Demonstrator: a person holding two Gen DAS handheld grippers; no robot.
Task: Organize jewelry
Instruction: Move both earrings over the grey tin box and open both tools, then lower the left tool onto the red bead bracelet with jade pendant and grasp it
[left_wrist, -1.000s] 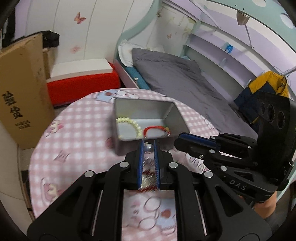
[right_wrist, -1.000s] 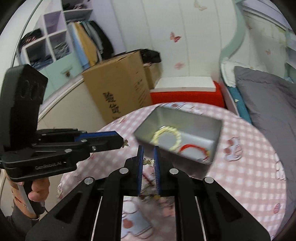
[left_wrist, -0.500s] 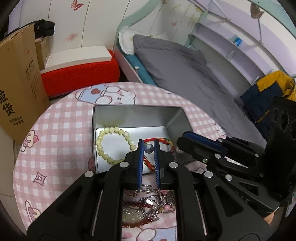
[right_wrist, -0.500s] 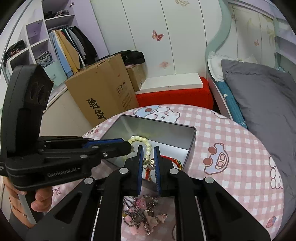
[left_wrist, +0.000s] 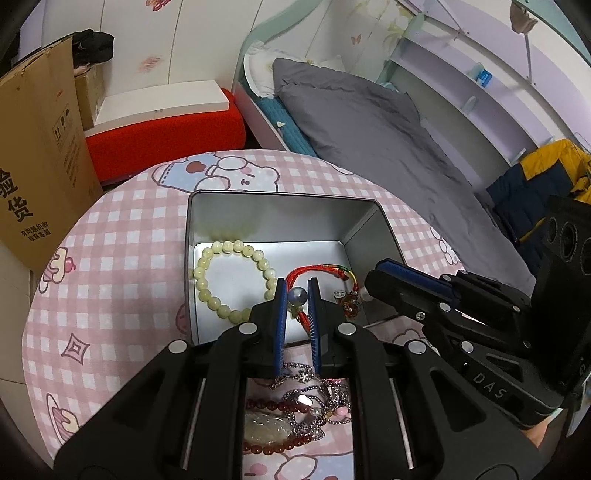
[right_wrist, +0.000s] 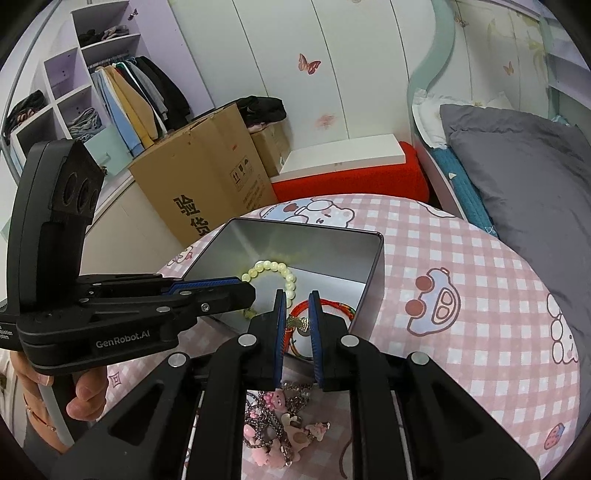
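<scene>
Two hand-held grippers hang over the tin: the left hand-held gripper pinches a pearly bead, while the right hand-held gripper, jaws easing apart, frames a gold charm, likely releasing it. Beyond lie a waxy bead bracelet and braided red cord; tangled chains wait nearer on the checked worktop.

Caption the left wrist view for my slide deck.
Left gripper pinches a grey bead over the metal tin holding bracelets.
</scene>
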